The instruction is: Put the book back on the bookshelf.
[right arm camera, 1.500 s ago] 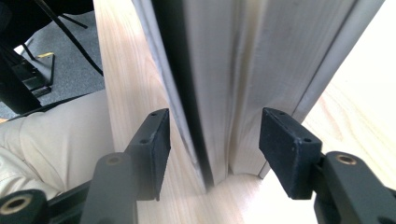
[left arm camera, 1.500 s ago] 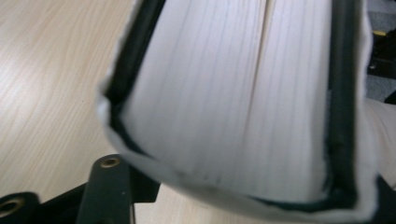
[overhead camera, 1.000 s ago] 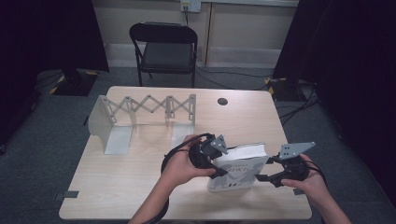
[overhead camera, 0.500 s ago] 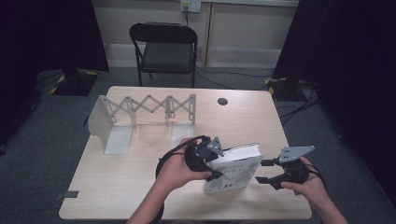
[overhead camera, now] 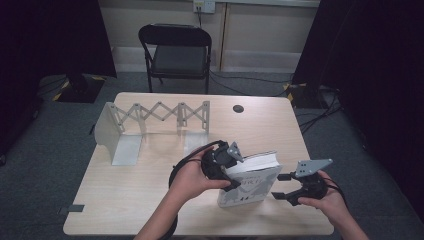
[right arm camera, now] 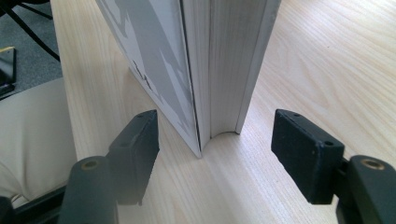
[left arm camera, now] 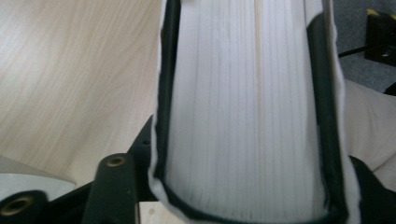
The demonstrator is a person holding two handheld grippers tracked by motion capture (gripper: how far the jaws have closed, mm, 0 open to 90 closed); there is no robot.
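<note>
A thick white-covered book (overhead camera: pixel 250 186) stands on its edge on the wooden table (overhead camera: pixel 150 190), front right of centre. My left gripper (overhead camera: pixel 227 167) is shut on the book's left end, and its black jaws press both covers around the page block (left arm camera: pixel 243 107). My right gripper (overhead camera: pixel 278 186) is open just off the book's right end. In the right gripper view the book's corner (right arm camera: pixel 210 60) stands between and beyond the two black pads (right arm camera: pixel 303 154), which do not touch it. The book's grey-patterned cover faces the person.
A white fold-out book rack (overhead camera: pixel 155 117) with end plates stands at the back left of the table. A black round grommet (overhead camera: pixel 238 108) sits near the far edge. A folding chair (overhead camera: pixel 177 50) is behind the table. Cables lie on the floor at right.
The left gripper has tipped the book from a lean to nearly upright and shifted it slightly left. The right gripper has drawn back a little from the book's end.
</note>
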